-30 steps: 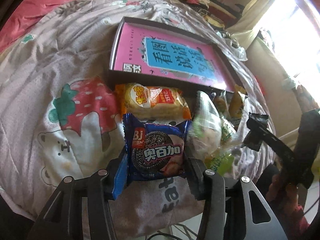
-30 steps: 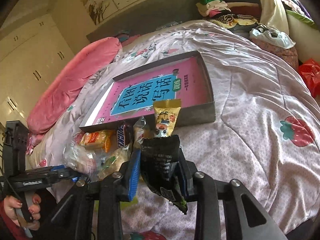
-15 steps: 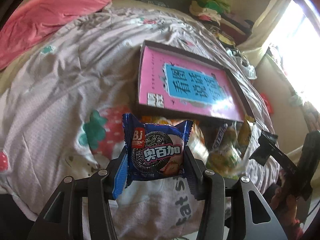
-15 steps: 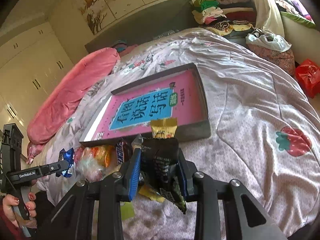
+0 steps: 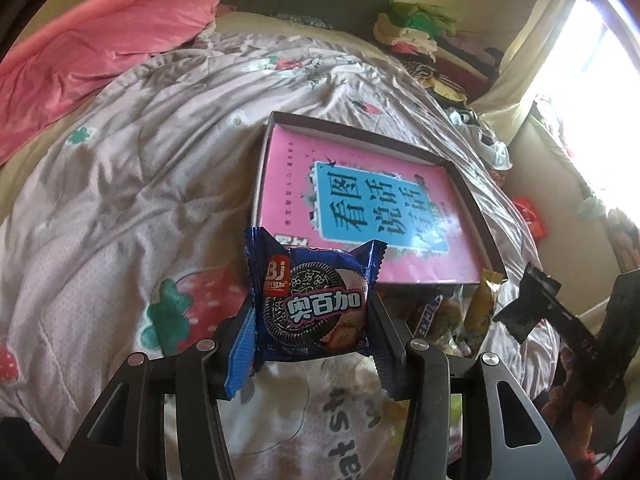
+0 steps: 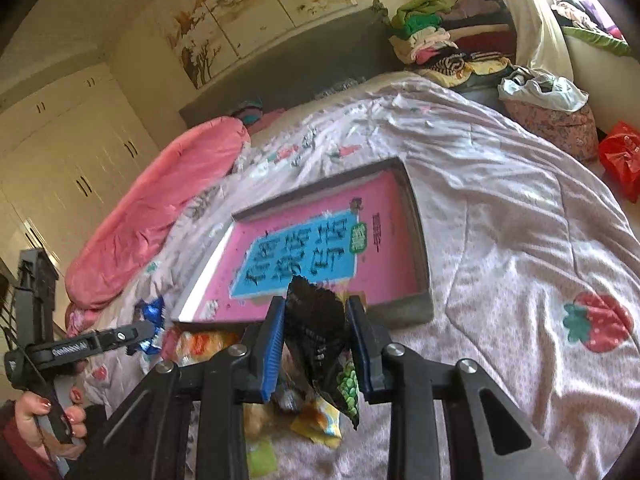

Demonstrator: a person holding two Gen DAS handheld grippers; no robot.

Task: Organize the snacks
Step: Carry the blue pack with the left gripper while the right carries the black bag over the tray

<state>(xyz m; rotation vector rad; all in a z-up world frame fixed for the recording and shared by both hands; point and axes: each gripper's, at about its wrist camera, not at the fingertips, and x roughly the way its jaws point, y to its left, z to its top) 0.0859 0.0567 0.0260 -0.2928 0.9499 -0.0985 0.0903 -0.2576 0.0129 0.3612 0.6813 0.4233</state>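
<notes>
Snacks sit in both grippers and in a loose heap on the bed. The blue cookie packet (image 5: 316, 304), printed with a dark sandwich biscuit, is clamped by its two sides in the left gripper (image 5: 312, 312), held off the quilt with its top edge in front of the near wall of the box. The black snack packet (image 6: 318, 332) is pinched upright in the right gripper (image 6: 316, 334), whose jaws have just been closing a little further on it; its crumpled lower end hangs below the fingers.

The remaining snacks (image 5: 452, 312) lie bunched on the quilt just in front of the box's near wall: a yellow-gold packet (image 5: 482, 304), a dark chocolate bar wrapper (image 5: 426, 312) and some clear-wrapped pieces. From the right wrist view the same heap (image 6: 312, 412) shows beneath the gripper, with an orange packet (image 6: 200, 340) to the left.

The shallow grey box (image 6: 424, 264) rests flat on the quilt, and a pink book with a blue title panel (image 5: 372, 208) fills its floor.

The quilt (image 5: 120, 200) is pale pink with strawberry prints. A pink duvet (image 5: 100, 40) lies along the far side by the dark headboard (image 6: 300, 60). Folded clothes (image 6: 432, 40) are piled at the far corner. A hand with painted nails (image 6: 52, 416) grips the left gripper's handle at the lower left of the right wrist view.
</notes>
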